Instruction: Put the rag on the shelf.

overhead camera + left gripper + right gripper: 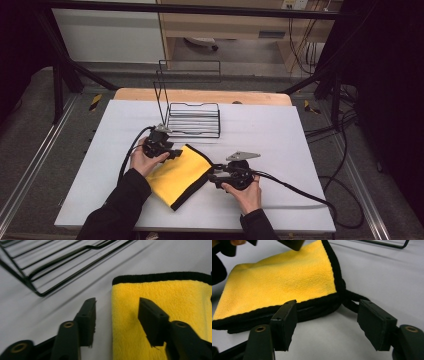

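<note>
A folded yellow microfibre cloth with black edging (181, 175) lies flat on the white table cover (280, 135), between two hand-held grippers. The left gripper (117, 312) has its jaws spread, straddling the cloth's near edge without pinching it. The right gripper (327, 315) also stands spread, its jaws on either side of the cloth's black corner loop (348, 300), pressing nothing. The fold looks finished and let go; next likely comes lifting the cloth, needing a fresh pinch. A black wire rack (192, 117) stands just beyond the left jaws, otherwise nothing obstructs.
</note>
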`<state>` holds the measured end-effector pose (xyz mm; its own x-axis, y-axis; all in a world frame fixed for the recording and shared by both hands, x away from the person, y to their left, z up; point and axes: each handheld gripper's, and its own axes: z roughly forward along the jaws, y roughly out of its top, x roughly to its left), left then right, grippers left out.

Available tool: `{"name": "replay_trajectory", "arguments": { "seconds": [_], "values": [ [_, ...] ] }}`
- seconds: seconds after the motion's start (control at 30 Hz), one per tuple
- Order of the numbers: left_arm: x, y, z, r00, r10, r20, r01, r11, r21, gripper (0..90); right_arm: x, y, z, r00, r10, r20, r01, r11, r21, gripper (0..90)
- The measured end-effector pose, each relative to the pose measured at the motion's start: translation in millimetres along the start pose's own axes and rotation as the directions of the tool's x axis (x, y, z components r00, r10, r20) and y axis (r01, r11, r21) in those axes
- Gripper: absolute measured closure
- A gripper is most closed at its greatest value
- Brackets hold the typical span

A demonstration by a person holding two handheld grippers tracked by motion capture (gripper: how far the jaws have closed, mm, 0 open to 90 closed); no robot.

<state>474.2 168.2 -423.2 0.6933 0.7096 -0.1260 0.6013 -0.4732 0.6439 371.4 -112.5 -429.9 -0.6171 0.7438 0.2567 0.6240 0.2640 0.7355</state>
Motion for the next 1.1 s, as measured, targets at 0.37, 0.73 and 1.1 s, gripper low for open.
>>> {"name": "replay_trajectory", "arguments": {
  "seconds": [0.37,0.73,1.1],
  "values": [
    [3.0,-3.4,8.4,0.9973,-0.012,0.073,0.011,0.9997,0.022,82.8,-0.7,-8.4,31.8,0.9927,0.12,-0.007,-0.12,0.9927,0.002,50.4],
    [4.6,-20.9,-20.5,0.9978,-0.062,-0.023,0.06,0.997,-0.049,83.7,-11.4,18.0,40.3,0.9927,0.117,-0.029,-0.117,0.9931,0.009,84.7],
    [12.1,-52.9,-41.9,0.9815,-0.177,-0.074,0.168,0.9789,-0.117,82.5,-14.4,51.2,67.7,0.9988,0.043,-0.023,-0.044,0.9977,-0.05,65.9]
  ]
}}
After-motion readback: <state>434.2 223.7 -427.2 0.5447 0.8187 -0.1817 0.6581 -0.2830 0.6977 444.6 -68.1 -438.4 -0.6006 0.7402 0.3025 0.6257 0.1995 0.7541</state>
